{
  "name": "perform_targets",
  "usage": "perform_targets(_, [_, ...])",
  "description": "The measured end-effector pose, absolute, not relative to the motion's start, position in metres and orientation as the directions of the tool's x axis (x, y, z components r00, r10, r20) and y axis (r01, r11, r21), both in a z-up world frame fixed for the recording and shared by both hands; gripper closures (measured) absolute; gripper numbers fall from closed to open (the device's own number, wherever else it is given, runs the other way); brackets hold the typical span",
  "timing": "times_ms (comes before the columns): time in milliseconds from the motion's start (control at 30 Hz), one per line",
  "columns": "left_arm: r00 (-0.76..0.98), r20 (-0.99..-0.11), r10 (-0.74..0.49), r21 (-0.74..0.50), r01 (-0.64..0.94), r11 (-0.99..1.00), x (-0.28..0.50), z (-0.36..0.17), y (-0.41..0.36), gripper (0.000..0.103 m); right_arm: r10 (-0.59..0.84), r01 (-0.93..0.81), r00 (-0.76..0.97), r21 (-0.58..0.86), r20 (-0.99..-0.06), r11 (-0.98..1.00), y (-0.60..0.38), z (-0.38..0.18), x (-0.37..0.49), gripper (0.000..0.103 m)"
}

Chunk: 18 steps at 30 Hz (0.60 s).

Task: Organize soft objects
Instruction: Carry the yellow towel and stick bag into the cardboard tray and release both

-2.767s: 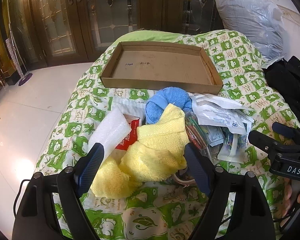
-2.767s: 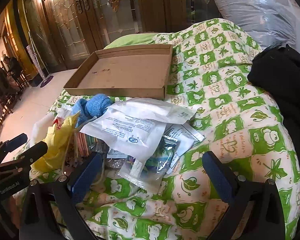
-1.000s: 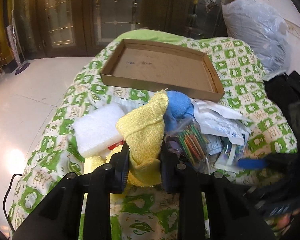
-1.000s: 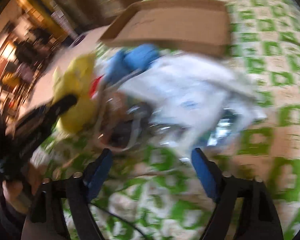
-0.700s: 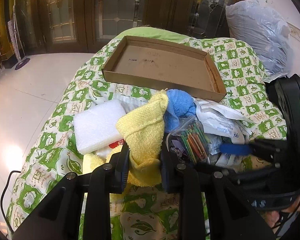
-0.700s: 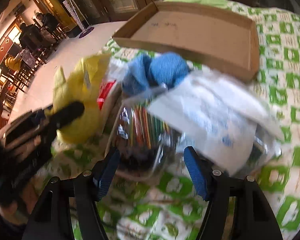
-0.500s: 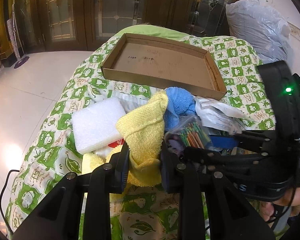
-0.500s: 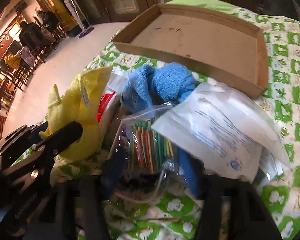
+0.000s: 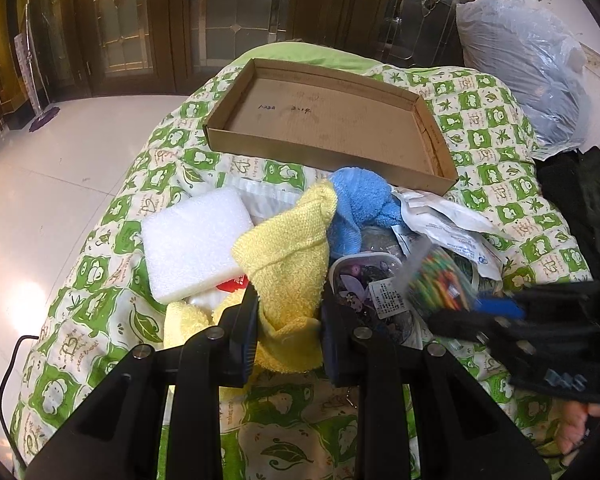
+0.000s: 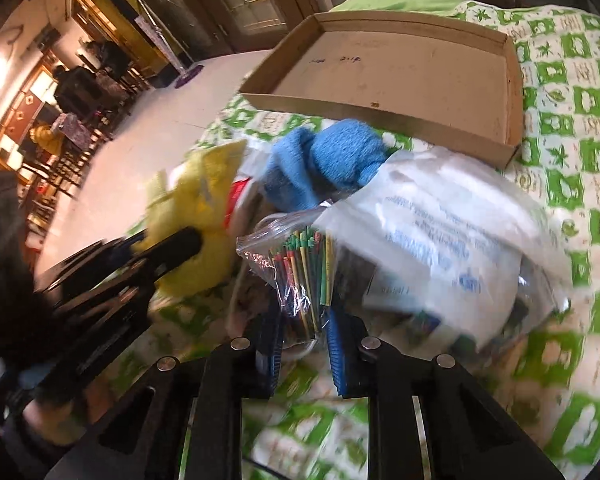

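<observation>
My left gripper (image 9: 288, 320) is shut on a yellow towel (image 9: 288, 256), whose bunched top stands up between the pads; the same yellow towel (image 10: 196, 208) shows at the left of the right wrist view. A blue cloth (image 9: 360, 204) lies just behind it, against the cardboard tray (image 9: 328, 116). My right gripper (image 10: 304, 320) is closing its jaws on a clear bag of coloured sticks (image 10: 304, 264), and the pads press its lower part. The right gripper (image 9: 476, 312) appears blurred in the left wrist view, beside the bag of coloured sticks (image 9: 440, 276). The blue cloth (image 10: 336, 160) sits before the cardboard tray (image 10: 404, 72).
A white foam block (image 9: 196, 248) lies left of the towel. White plastic packets (image 10: 452, 232) are heaped right of the stick bag. A green-patterned quilt (image 9: 100, 320) covers the surface. A grey plastic sack (image 9: 520, 48) and dark clothing (image 9: 580, 192) sit at the right. White floor lies beyond the left edge.
My right gripper came in from the right onto the bag of sticks and narrowed its jaws around it. The left gripper, shut on the yellow towel over the last second, has kept still.
</observation>
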<state>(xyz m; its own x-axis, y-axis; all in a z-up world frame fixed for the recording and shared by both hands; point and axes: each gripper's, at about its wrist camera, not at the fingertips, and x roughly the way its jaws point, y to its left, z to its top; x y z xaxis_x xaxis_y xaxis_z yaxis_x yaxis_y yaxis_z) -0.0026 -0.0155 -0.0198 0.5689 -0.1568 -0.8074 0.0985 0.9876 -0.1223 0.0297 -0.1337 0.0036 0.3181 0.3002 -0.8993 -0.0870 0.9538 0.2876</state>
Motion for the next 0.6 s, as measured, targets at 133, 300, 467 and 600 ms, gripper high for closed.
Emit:
perform_targets(133, [0.559, -0.813, -0.162, -0.137, 0.086, 0.987, -0.001, -0.012, -0.013, 0.079, 0.353, -0.096, 0.323, 0.34, -0.878, 0.935, -0.143, 0.02, 0.014, 0.084])
perform_targets(300, [0.565, -0.809, -0.16, -0.142, 0.075, 0.987, 0.003, 0.003, -0.013, 0.079, 0.354, -0.093, 0.387, 0.346, -0.851, 0.934, -0.157, 0.046, 0.015, 0.084])
perform_targets(467, [0.581, -0.794, -0.176, -0.16, 0.081, 0.984, 0.019, 0.018, -0.016, 0.079, 0.298, -0.06, 0.449, 0.304, -0.843, 0.951, -0.181, 0.064, 0.025, 0.084])
perform_targets(600, [0.577, -0.796, -0.184, -0.171, 0.078, 0.982, 0.04, 0.021, -0.02, 0.079, 0.249, -0.013, 0.479, 0.277, -0.842, 0.961, -0.197, 0.064, 0.039, 0.084])
